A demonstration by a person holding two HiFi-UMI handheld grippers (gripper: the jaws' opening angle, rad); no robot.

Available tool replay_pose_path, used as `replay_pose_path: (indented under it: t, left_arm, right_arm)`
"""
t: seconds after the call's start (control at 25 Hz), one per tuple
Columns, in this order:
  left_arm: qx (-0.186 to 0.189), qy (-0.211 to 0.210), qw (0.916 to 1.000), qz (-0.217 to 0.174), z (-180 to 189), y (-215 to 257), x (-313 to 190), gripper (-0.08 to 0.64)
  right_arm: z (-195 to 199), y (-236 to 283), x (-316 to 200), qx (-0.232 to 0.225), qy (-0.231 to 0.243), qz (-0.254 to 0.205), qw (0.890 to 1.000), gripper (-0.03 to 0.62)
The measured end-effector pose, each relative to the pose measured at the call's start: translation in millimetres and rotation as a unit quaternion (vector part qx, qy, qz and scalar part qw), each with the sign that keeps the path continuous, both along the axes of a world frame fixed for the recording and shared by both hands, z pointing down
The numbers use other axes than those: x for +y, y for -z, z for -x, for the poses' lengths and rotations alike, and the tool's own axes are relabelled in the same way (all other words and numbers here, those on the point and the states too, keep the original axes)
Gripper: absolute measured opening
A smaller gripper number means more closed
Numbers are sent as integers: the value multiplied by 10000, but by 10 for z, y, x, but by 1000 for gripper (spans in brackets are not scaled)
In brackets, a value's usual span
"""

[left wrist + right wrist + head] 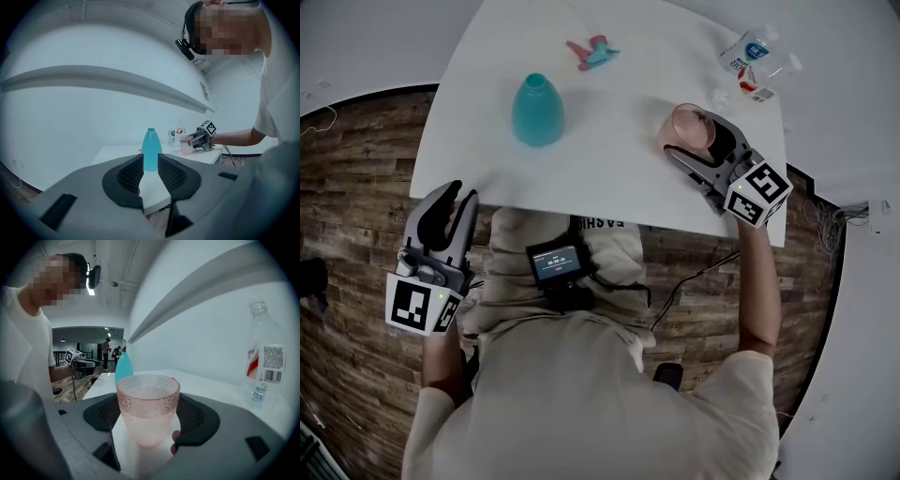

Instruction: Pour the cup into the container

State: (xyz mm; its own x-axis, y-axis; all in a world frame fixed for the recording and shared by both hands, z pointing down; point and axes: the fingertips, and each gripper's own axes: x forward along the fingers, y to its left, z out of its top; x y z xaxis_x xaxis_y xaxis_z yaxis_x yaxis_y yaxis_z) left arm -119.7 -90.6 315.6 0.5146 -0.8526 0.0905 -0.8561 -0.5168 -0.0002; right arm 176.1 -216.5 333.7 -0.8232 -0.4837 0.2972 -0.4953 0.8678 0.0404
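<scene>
The pink cup (690, 123) stands upright on the white counter (619, 159), near its right edge. The right claw (701, 148) is closed on the cup, with one pad pressing on each side. The teal container (537, 111) also stands upright on the counter, well apart from the cup, to its left. The left claw (459, 199) is held off the counter, just beside its near left corner. Its jaws are apart and grip nothing. A spray head (592, 52) lies at the far side, and clear bottles (755, 58) lie near the far right corner.
</scene>
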Motion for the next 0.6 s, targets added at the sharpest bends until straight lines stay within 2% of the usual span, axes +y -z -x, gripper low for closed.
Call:
replay_pose_path:
  t: [0.6]
  left_arm:
    - [24,24,10000,49,44,-36,-9,106]
  right_arm:
    - [38,11,-8,-25,-72,69,9999,371]
